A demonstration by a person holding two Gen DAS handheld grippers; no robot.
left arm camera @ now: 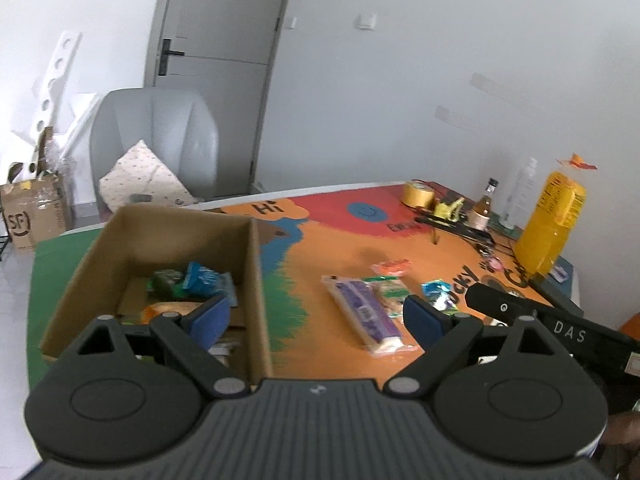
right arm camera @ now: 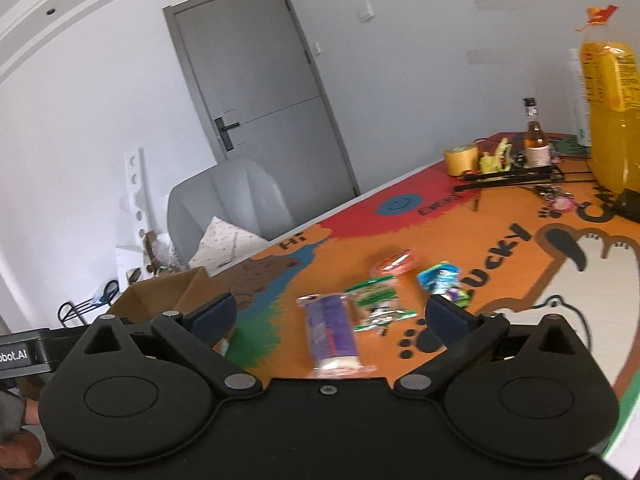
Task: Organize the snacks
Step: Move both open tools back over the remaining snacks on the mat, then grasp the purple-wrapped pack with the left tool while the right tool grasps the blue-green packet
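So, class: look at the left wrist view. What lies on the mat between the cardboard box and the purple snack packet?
Nothing lies there. Between the cardboard box and the purple snack packet the left wrist view shows only bare printed mat.

Four wrapped snacks lay loose on the tabletop [left arm camera: 344,256]: one long purple packet [left arm camera: 366,314], one green-and-white packet [left arm camera: 390,290], one orange packet [left arm camera: 392,267] and one blue-green packet [left arm camera: 438,292]. One cardboard box [left arm camera: 256,280] stood there, with at least three snacks inside (blur hid any more): one blue [left arm camera: 206,278], one green [left arm camera: 164,280], one orange [left arm camera: 168,310]. At the far end were one roll of yellow tape [left arm camera: 418,194], one small amber bottle [left arm camera: 484,204], one white bottle [left arm camera: 520,192] and one tall yellow bag [left arm camera: 554,224]. Beyond stood one grey chair [left arm camera: 160,128], bearing one cushion [left arm camera: 140,180], and one door [left arm camera: 224,20].
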